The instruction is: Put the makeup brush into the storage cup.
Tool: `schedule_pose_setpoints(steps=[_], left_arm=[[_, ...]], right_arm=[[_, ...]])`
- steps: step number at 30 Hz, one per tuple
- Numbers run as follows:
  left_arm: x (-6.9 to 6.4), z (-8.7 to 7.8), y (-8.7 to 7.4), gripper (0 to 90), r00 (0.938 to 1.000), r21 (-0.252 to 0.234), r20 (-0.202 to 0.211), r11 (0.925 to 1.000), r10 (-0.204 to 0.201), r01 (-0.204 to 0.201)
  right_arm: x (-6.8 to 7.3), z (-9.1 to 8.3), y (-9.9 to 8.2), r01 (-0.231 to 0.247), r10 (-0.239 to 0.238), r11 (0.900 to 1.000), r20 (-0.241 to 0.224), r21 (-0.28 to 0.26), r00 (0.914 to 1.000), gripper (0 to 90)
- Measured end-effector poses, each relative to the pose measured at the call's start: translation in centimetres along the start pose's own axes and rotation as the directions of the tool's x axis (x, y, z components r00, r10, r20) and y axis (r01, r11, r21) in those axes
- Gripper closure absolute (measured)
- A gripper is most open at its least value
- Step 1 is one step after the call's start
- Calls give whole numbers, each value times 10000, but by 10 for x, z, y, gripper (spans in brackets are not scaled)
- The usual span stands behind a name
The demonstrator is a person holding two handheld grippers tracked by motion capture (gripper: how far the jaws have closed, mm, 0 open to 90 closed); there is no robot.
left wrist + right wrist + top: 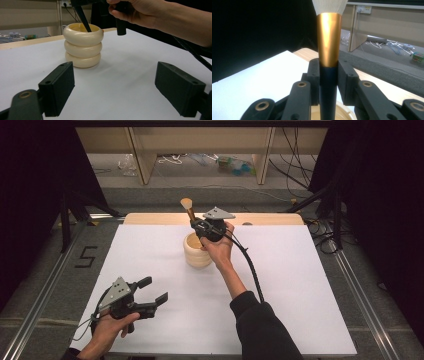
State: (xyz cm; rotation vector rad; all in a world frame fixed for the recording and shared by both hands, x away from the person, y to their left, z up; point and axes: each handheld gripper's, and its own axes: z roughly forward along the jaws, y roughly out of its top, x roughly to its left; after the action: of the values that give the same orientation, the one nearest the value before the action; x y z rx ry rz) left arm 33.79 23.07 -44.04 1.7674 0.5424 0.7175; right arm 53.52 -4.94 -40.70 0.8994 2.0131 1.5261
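Your right gripper (pixel 196 226) pinches the dark handle of a makeup brush (pixel 328 45), its jaws pressed against the handle just below the gold collar, and the brush stands nearly upright with its lower end inside the mouth of the cream holder (pixel 197 251). The step in hand appears to be seating the brush in that holder. To do it well, keep the handle near vertical, lower it along the middle of the opening so the tip does not scrape or catch the rim, and release only once the lower end rests on the bottom; an early release would likely let the brush tip against the rim and could rock the holder. Your left gripper (pixel 151 299) rests low near the front left of the worktop (pixel 280 285), jaws spread and holding nothing, well apart from the holder; it could steady the holder if it shifts. The brush has a slim black handle, a tapering metallic gold collar and a pale, fanned head of bristles at the top. The holder looks like three stacked rounded rings in glossy cream, open at the top with a yellowish interior, and it stands upright on the white sheet towards the far middle of the worktop. How deep the handle reaches inside cannot be determined.
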Motion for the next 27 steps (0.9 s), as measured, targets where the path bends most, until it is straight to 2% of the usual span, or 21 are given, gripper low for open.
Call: schedule_pose_setpoints(steps=[2, 3, 7, 8, 9, 12, 15, 17, 23, 27], left_arm=[[0, 0, 0, 160, 10000, -28, 2, 10000, -3, 3], [0, 0, 0, 160, 10000, -20, 4, 10000, -9, 9], [0, 0, 0, 160, 10000, -14, -1, 10000, -5, 5], [0, 0, 0, 160, 10000, 7, 3, 10000, -2, 2], [0, 0, 0, 160, 10000, 9, -3, 10000, -8, 8], [0, 0, 0, 161, 10000, -6, -7, 10000, 0, 0], [0, 0, 0, 160, 10000, -1, -5, 10000, -5, 5], [0, 0, 0, 160, 10000, 5, -8, 10000, -7, 7], [0, 0, 0, 160, 10000, 17, -3, 10000, -7, 7], [0, 0, 0, 160, 10000, 18, -15, 10000, -16, 16]], right_arm=[[-1, 0, -3, -63, 63, 10000, 11, 43, 10000, 739], [-1, 0, -5, -283, 283, 9995, -38, 108, 9996, 739], [-2, 0, -11, -202, 202, 9997, 34, 159, 9998, 738], [-1, 0, -12, -311, 311, 9992, 4, 269, 9995, 738], [-1, 1, -14, -119, 118, 9996, 34, 248, 9999, 738], [-1, 0, -18, -227, 227, 9993, 6, 306, 9997, 738], [-3, -1, -21, -71, 64, 9991, 166, 426, 9998, 736], [-3, -1, -23, -175, 169, 9989, 145, 426, 9998, 728], [-3, -6, -21, -87, 63, 9978, 370, 650, 9993, 605], [1, -14, -15, -14, -32, 9978, 689, 659, 9976, 431]])
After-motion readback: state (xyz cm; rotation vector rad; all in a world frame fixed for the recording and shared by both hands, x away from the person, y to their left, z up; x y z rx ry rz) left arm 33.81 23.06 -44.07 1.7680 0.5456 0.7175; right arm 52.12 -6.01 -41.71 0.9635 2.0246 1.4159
